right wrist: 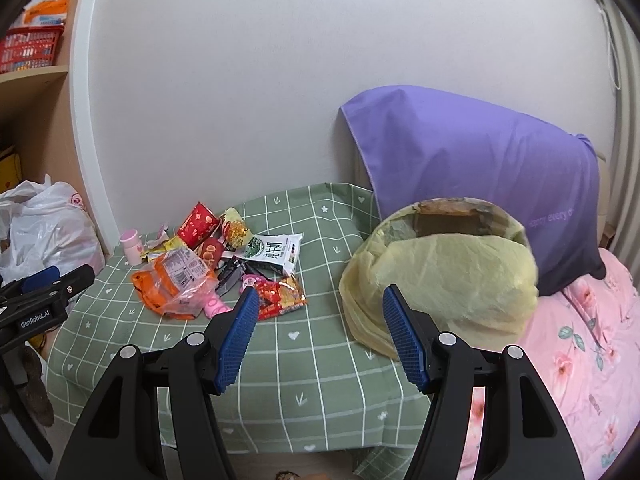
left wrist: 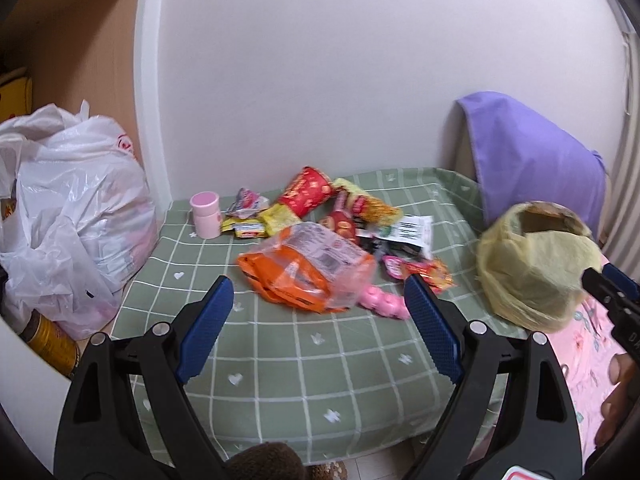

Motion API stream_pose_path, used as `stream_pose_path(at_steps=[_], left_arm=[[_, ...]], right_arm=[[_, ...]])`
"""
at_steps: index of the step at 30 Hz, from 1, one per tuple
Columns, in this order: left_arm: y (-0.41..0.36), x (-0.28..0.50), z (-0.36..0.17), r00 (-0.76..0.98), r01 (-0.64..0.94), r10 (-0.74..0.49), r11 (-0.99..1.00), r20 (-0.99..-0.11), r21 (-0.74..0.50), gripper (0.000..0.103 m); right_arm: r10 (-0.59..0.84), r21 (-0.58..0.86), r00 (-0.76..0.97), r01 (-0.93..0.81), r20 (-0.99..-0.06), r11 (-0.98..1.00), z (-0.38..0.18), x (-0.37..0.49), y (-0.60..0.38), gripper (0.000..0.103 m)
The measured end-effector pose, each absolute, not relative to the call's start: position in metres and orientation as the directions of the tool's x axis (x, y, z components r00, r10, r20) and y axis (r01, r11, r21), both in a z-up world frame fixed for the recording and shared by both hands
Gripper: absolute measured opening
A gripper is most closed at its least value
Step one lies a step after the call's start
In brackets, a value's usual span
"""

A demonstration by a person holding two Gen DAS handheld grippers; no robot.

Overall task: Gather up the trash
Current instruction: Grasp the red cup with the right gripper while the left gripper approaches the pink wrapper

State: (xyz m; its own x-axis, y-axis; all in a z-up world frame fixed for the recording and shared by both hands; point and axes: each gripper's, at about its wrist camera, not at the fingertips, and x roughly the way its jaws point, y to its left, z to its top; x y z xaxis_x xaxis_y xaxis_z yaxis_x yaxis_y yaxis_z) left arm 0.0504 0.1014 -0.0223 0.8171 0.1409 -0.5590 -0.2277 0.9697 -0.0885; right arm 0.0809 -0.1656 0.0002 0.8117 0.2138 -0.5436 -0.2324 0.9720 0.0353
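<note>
A pile of snack wrappers lies on the green checked cloth point(left wrist: 280, 360), with a big orange bag point(left wrist: 304, 268) in front, a red cup point(left wrist: 308, 192), a white packet point(left wrist: 412, 232) and a pink tub point(left wrist: 206, 216). A bin lined with a yellow bag point(left wrist: 532, 264) stands at the right. My left gripper point(left wrist: 320, 320) is open and empty, just short of the orange bag. In the right wrist view the pile point(right wrist: 188, 280) lies left and the yellow-lined bin point(right wrist: 440, 280) right. My right gripper point(right wrist: 316, 320) is open and empty between them.
A full white plastic bag point(left wrist: 72, 216) sits left of the table beside a wooden shelf. A purple pillow point(right wrist: 480, 168) leans on the wall behind the bin. A pink flowered blanket point(right wrist: 580, 360) lies at the right.
</note>
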Motion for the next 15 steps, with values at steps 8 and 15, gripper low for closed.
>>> stream_pose_path(at_steps=[8, 15], left_arm=[[0.143, 0.114, -0.055, 0.787, -0.232, 0.082, 0.958, -0.612, -0.170, 0.089], [0.176, 0.175, -0.072, 0.734, -0.238, 0.035, 0.949, -0.678, -0.208, 0.090]], right_arm=[[0.311, 0.111, 0.762, -0.303, -0.568, 0.947, -0.021, 0.154, -0.151, 0.061], [0.361, 0.111, 0.694, -0.378, -0.623, 0.919, -0.051, 0.221, -0.124, 0.061]])
